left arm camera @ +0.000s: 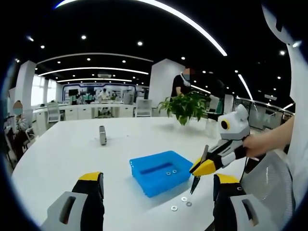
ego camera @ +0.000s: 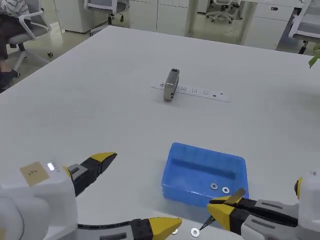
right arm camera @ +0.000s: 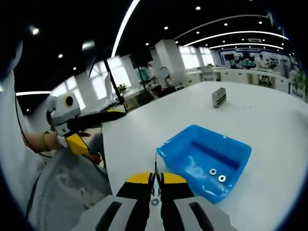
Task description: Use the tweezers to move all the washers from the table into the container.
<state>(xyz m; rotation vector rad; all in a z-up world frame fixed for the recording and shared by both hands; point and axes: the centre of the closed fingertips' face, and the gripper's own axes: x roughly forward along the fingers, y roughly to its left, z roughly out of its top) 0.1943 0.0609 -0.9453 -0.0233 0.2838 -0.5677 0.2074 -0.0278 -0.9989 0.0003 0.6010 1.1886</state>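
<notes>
Head view: our left gripper [ego camera: 136, 192] hangs low over the table [ego camera: 100, 105] w/ jaws spread wide, nothing btwn them. Our right gripper [ego camera: 220, 206] has jaws pressed together on the tweezers [ego camera: 210, 220], tips angled down near the loose washers [ego camera: 195, 232] on the table, just in front of the blue container [ego camera: 200, 160]. Two washers [ego camera: 214, 186] lie inside it. We can't tell if the tips touch a washer

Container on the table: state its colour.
The container is blue, clearest in the head view.
</notes>
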